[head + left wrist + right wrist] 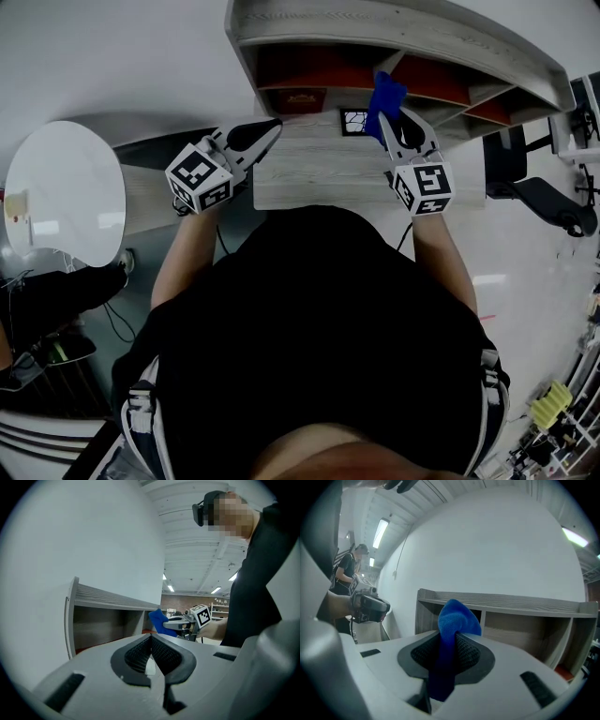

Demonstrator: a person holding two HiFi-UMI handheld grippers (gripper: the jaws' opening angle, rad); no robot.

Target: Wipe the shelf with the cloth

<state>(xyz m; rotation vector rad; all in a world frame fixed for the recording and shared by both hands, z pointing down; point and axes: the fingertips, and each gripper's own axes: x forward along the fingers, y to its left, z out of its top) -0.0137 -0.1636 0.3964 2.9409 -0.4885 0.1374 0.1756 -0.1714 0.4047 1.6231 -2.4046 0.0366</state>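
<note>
1. While the person stood over the wooden desk point(319, 178), the right gripper point(446, 656) was clamped on a blue cloth point(457, 618), whose bunched end stuck up beyond the jaw tips at the centre of that gripper's view.
2. Seen from the head view, the cloth sat at upper centre, just in front of the shelf point(403, 42) and near a divider between two compartments; whether it touched the wood could not be told.
3. The left gripper point(151, 654) had its jaws pressed together with nothing between them, and hovered left of centre over the desk's left end.
4. A round white table point(66, 187) lay at the left edge.
</note>
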